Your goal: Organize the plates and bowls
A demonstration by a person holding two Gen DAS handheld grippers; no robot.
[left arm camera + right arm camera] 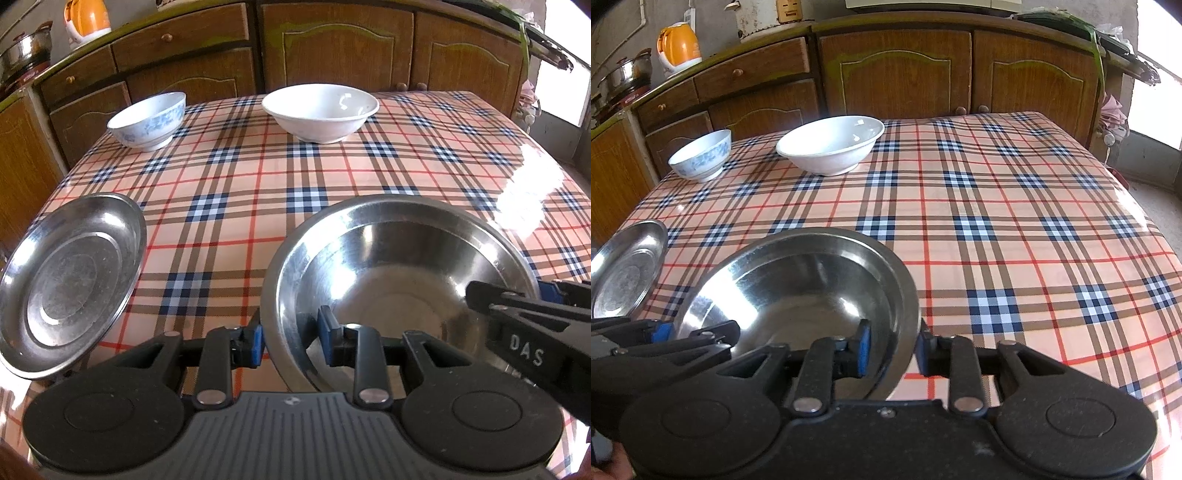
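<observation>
Front and centre, one stainless steel basin [402, 291] sits on the near part of the plaid tablecloth [258, 177], wide flat rim, deep polished well throwing back glare, faintly scuffed at the bottom. Both tools are at its rim: the left gripper [291, 341] straddles the near left edge, one blue pad inside the bowl and one outside, and whether those pads actually press the metal I cannot tell; the right gripper [892, 350] straddles the near right edge with a clear gap between its pads and the rim, so it is released. Count the dishes: four in all. Two are steel, the basin and a shallow steel plate [70, 284] well to its left, dull and ringed in the middle, its near edge cut off behind the gripper body. Two are ceramic, at the far side of the table: a small white bowl with blue pattern [149, 120] on the left and a large plain white bowl [321, 110] beside it, apart. Behind stand brown wooden cabinets [332, 48]; on the counter one orange and white kettle [679, 46] and one steel pot [626, 75], partly cropped. The right of the cloth is washed out by window glare.
</observation>
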